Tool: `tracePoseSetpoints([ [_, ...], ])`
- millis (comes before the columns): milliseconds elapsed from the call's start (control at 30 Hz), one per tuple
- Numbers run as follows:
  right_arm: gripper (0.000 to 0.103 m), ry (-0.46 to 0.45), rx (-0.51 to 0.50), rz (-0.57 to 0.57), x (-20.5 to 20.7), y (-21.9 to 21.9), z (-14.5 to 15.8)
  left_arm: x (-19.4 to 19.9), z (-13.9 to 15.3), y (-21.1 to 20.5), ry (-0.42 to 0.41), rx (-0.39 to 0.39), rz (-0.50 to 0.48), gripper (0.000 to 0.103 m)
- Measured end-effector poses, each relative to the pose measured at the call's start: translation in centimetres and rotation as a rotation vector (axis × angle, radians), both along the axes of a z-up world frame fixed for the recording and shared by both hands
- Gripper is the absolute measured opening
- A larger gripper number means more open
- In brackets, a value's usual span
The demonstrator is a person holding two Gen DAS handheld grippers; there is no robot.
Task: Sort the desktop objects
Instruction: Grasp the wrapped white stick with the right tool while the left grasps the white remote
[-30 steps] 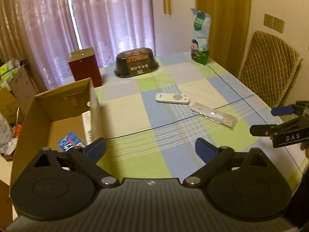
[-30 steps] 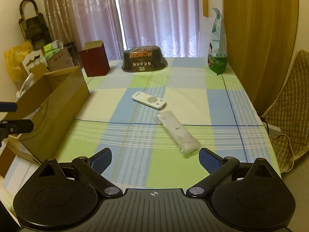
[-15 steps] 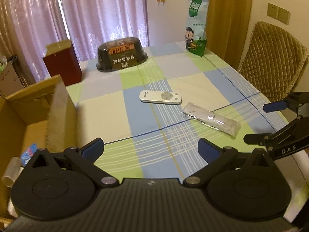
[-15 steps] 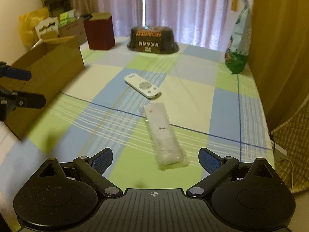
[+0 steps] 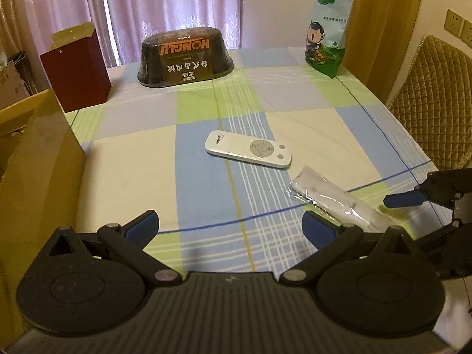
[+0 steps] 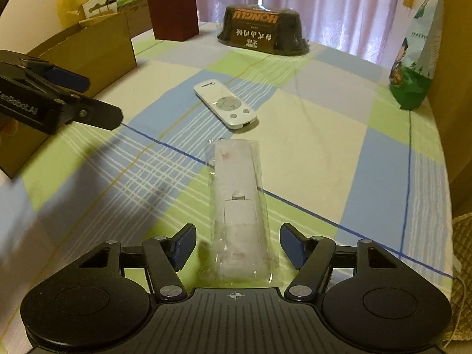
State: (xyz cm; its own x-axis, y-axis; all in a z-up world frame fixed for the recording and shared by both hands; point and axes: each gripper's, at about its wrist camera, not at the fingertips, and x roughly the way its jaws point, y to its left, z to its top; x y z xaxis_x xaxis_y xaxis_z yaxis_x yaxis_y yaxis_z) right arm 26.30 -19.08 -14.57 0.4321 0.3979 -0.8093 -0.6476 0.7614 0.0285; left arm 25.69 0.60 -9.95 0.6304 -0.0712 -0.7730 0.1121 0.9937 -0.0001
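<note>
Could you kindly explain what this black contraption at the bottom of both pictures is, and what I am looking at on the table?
There is no robot: a person holds a two-finger gripper in each hand, each with a camera looking forward along its fingers. One picture is from the left gripper, the other from the right gripper. Both have open jaws and hold nothing. On the checked tablecloth lie a white remote control and a plastic-wrapped remote, which sits between the right jaws. A cardboard box stands at the left.
</note>
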Motion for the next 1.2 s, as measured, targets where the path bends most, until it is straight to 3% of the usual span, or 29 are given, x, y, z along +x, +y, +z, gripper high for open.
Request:
tracePoseSetpoints([
  [67, 0.051, 0.013, -0.008, 0.013, 0.4, 0.2, -0.3, 0.4, -0.4, -0.1, 0.005, 0.001, -0.007, 0.101],
  [200, 0.051, 0.019, -0.015, 0.023, 1.0, 0.4, -0.7, 1.1, -1.2, -0.2, 0.014, 0.008, -0.026, 0.101],
  [300, 0.038, 0.015, -0.018, 0.013, 1.0, 0.2, -0.7, 1.8, -1.7, -0.4, 0.021, 0.009, -0.04, 0.101],
  [600, 0.038, -0.012, -0.025, -0.11, 0.8, -2.8, -0.2, 6.1, -2.7, -2.1, -0.034, -0.025, -0.109, 0.101],
  [1067, 0.038, -0.041, 0.036, -0.25, -1.5, -5.2, -0.3, 12.1, -6.3, -3.0, -0.083, 0.06, -0.289, 0.102],
  [1200, 0.038, -0.042, 0.045, -0.265, -1.7, -5.3, -0.3, 13.6, -6.3, -3.8, -0.103, 0.012, -0.34, 0.102],
])
